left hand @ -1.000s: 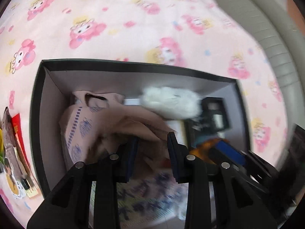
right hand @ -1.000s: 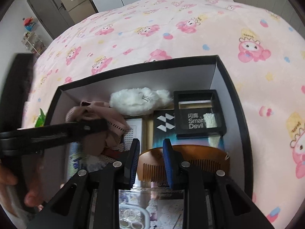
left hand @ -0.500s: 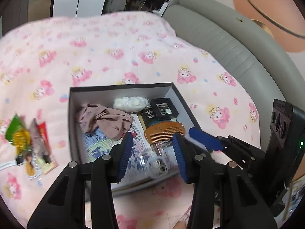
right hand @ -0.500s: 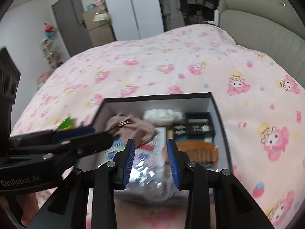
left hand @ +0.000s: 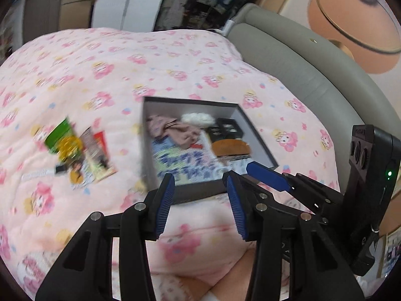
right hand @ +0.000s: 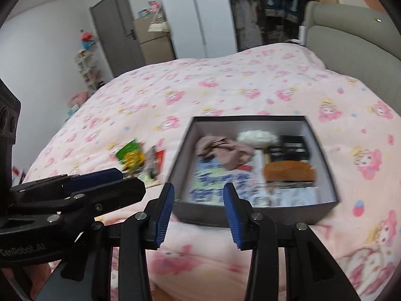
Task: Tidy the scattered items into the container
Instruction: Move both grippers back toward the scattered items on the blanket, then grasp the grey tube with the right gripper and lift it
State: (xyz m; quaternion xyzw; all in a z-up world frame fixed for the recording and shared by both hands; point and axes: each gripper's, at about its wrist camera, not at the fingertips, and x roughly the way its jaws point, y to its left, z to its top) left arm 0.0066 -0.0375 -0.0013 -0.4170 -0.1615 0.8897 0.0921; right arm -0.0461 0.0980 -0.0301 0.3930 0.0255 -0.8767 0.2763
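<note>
Sitting on the pink cartoon-print bed (right hand: 225,85), the dark open box (right hand: 255,212) lies just ahead of both hand-held grippers, holding a crumpled beige cloth (right hand: 223,150), a white fluffy item (right hand: 258,136), a wooden comb (right hand: 288,173) and a blue-printed packet (right hand: 220,183). Left of the box, colourful snack packets (left hand: 77,150) lie scattered. The left hand-held gripper (left hand: 200,200) and right hand-held gripper (right hand: 198,203) both gape wide, empty.
</note>
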